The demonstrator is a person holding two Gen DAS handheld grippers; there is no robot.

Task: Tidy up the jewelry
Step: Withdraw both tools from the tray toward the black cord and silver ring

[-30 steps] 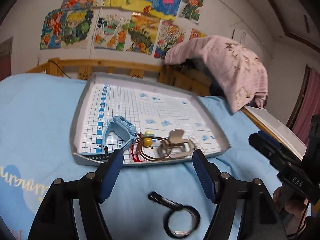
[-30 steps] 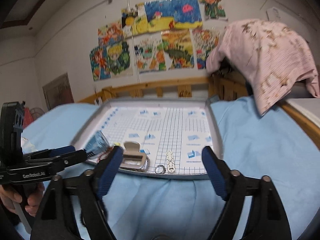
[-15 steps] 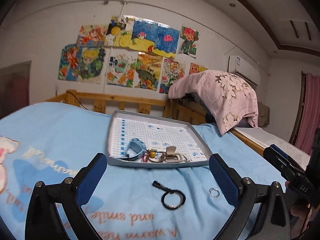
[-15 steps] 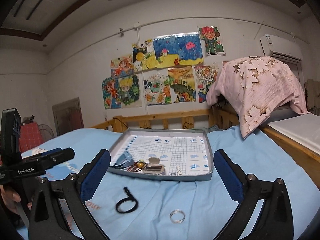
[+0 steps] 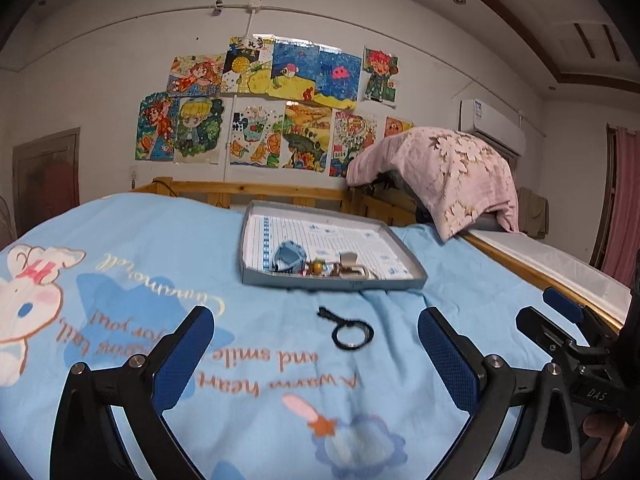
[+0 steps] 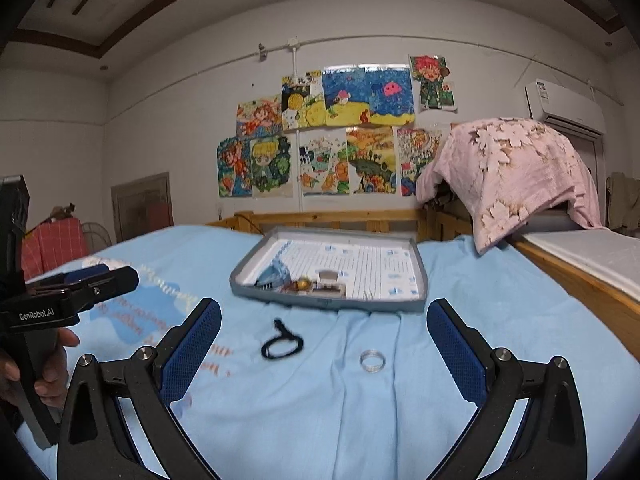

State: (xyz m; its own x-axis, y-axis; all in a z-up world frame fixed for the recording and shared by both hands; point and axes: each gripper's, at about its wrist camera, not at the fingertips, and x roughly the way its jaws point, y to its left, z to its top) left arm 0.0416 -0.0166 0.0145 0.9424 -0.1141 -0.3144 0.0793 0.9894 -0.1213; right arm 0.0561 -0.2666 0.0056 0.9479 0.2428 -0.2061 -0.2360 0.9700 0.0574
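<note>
Both hand-held grippers, left (image 5: pixel 316 354) and right (image 6: pixel 324 344), gape empty; silver ring (image 6: pixel 372 360) just ahead needs collecting next.

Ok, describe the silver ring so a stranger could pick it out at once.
Find the grey tray on the blue bedsheet. On the sheet in front of its near edge lie two loops. The silver ring is the small shiny metal one, right of the black cord loop.

Bed (image 5: pixel 168 240) under a light-blue printed sheet (image 6: pixel 480 320). Far centre, directly on it, a shallow grey tray (image 6: pixel 416 304). Nearer, on bare sheet, a black loop cord (image 6: pixel 282 346), with a small silver ring (image 6: pixel 372 360) just right of it.
</note>
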